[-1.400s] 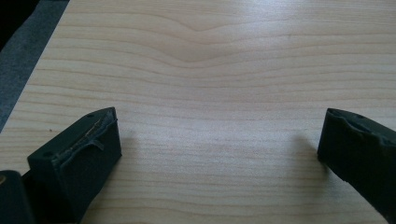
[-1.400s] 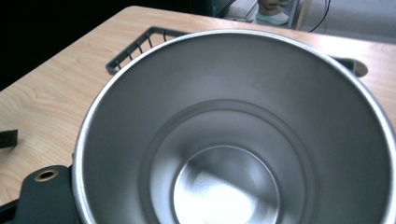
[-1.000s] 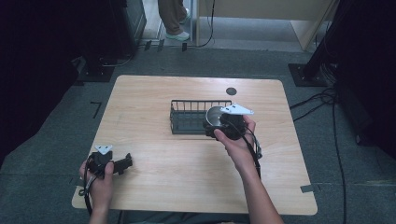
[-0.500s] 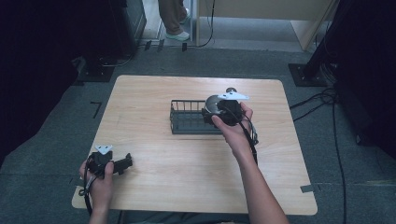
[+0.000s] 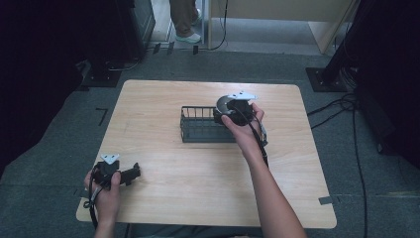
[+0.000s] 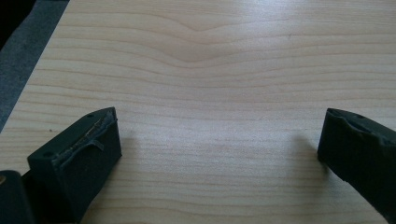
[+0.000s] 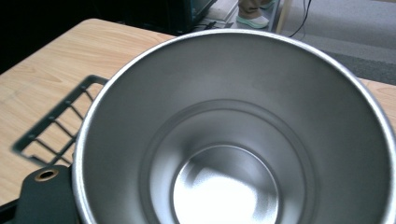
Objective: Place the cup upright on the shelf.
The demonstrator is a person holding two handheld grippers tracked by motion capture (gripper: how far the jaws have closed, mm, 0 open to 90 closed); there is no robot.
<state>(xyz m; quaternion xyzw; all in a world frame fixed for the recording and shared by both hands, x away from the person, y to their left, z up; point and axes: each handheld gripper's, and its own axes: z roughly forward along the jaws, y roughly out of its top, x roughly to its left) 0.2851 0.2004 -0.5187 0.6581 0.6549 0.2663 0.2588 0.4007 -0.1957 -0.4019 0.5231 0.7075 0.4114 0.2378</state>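
My right gripper (image 5: 236,111) is clamped on a steel cup (image 7: 233,135), held above the right end of the black wire rack (image 5: 200,126) near the table's (image 5: 208,178) middle. The cup's mouth faces the gripper's camera, so its long axis runs along the jaws, tilted rather than upright by my reading. I'd keep the squeeze firm and lift clear of the wires. My left gripper (image 6: 219,149) rests near-left, jaws spread wide, empty.
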